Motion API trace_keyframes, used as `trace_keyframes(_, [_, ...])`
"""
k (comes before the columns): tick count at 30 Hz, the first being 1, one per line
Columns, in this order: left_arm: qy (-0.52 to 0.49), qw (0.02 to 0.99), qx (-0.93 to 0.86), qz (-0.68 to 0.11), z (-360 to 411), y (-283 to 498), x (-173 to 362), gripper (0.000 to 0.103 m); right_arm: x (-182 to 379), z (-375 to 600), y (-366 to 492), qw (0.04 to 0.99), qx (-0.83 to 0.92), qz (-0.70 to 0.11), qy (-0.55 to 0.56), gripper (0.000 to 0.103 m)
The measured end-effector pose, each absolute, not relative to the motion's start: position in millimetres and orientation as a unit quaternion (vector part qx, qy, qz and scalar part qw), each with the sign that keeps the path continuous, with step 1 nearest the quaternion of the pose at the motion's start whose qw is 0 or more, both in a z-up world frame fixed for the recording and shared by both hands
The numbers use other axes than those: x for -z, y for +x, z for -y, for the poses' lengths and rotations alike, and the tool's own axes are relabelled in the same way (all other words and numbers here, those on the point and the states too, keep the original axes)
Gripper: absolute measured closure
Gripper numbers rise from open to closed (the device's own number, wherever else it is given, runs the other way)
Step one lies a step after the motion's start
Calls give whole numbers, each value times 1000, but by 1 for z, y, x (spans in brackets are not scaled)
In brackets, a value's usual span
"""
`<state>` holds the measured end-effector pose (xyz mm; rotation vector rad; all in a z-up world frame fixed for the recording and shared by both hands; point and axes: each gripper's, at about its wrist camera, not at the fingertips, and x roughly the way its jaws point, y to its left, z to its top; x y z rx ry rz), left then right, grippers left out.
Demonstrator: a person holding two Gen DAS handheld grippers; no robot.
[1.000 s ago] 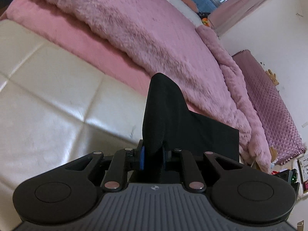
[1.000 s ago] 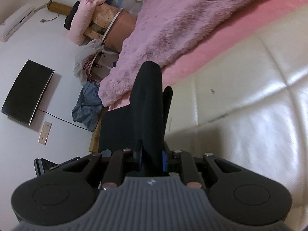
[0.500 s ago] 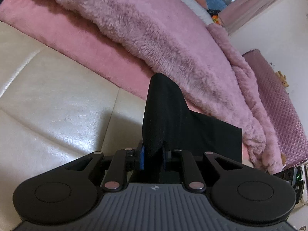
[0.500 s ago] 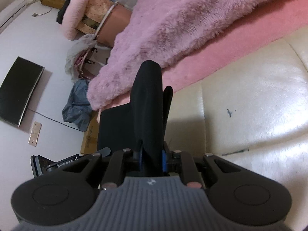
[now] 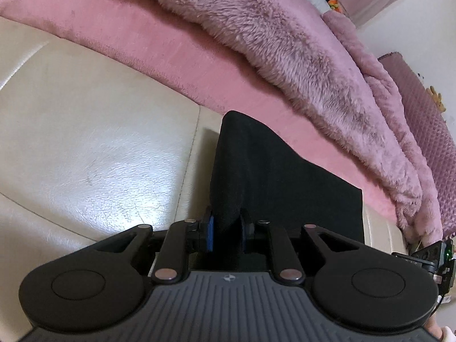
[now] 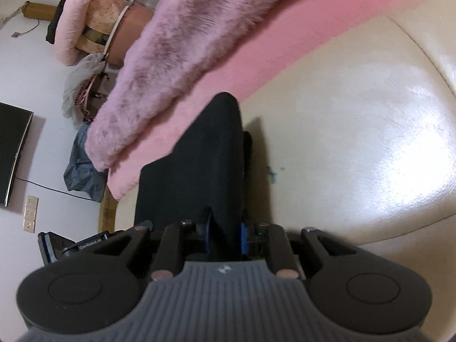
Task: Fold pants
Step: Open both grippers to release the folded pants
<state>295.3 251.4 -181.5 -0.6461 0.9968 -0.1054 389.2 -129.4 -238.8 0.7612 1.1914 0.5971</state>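
1. The left gripper (image 5: 225,225) has its jaws pinching a bunched edge of the black fabric pants (image 5: 273,176); the right gripper (image 6: 225,228) pinches another edge likewise. Two grips probably keep that edge stretched and level for a fold.
2. The pants hang between the grippers above the cream leather bed surface (image 5: 94,148), near the pink plush sheet (image 5: 159,42) and the fluffy mauve blanket (image 5: 285,42).
3. Only the right wrist view shows a black flat screen (image 6: 12,154) on the wall and a blue-grey bag (image 6: 81,171); only the left shows the purple dotted cover (image 5: 421,108).
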Motion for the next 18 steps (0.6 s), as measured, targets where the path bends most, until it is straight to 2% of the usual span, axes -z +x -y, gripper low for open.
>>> trace_keyframes(5, [-295, 832, 55, -467, -252, 295, 185, 79, 246, 125, 393, 730, -275, -537, 322, 90])
trace_keyframes(10, [-302, 830, 29, -467, -252, 291, 177, 66, 239, 121, 393, 736, -267, -539, 309, 84])
trace_keyframes(14, [-245, 860, -12, -447, -244, 267, 152, 66, 213, 120, 381, 780, -249, -521, 240, 69])
trace_keyframes(18, [-208, 887, 0, -413, -228, 235, 127, 68, 179, 116, 358, 843, -224, -469, 139, 70])
